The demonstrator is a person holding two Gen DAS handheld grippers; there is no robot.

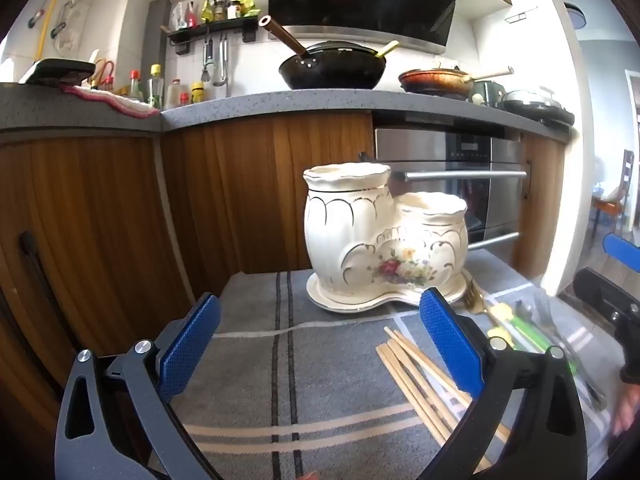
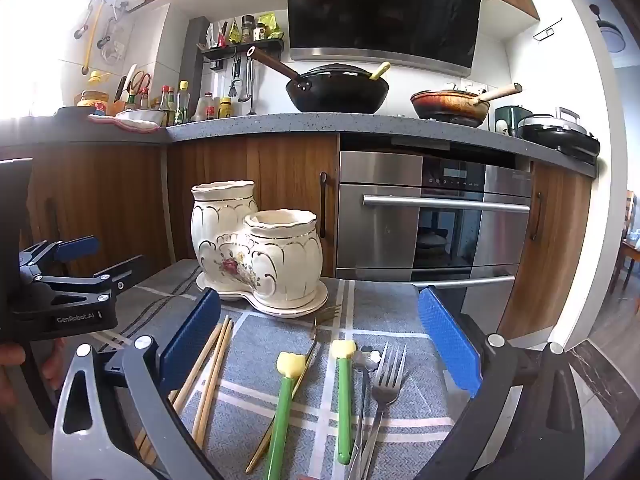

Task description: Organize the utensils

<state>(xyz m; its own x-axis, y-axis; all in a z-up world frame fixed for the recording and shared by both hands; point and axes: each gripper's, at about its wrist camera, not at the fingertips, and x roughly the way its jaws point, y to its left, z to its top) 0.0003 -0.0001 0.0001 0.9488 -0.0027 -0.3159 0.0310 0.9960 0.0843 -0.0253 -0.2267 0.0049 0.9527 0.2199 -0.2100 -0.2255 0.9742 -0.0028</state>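
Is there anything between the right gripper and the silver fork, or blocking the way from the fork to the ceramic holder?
Nothing visible blocks either. The right gripper is open over the silver fork, which lies bare on the cloth. The gold fork lies low near the ceramic holder, whose openings are uncovered.

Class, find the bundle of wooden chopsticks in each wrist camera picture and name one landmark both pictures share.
Left wrist view: the wooden chopsticks lie on the cloth at lower right, running under the right finger of the left claw.
Right wrist view: they lie at lower left, beside the left finger of the right claw.
Shared landmark: the cream ceramic utensil holder standing behind them.
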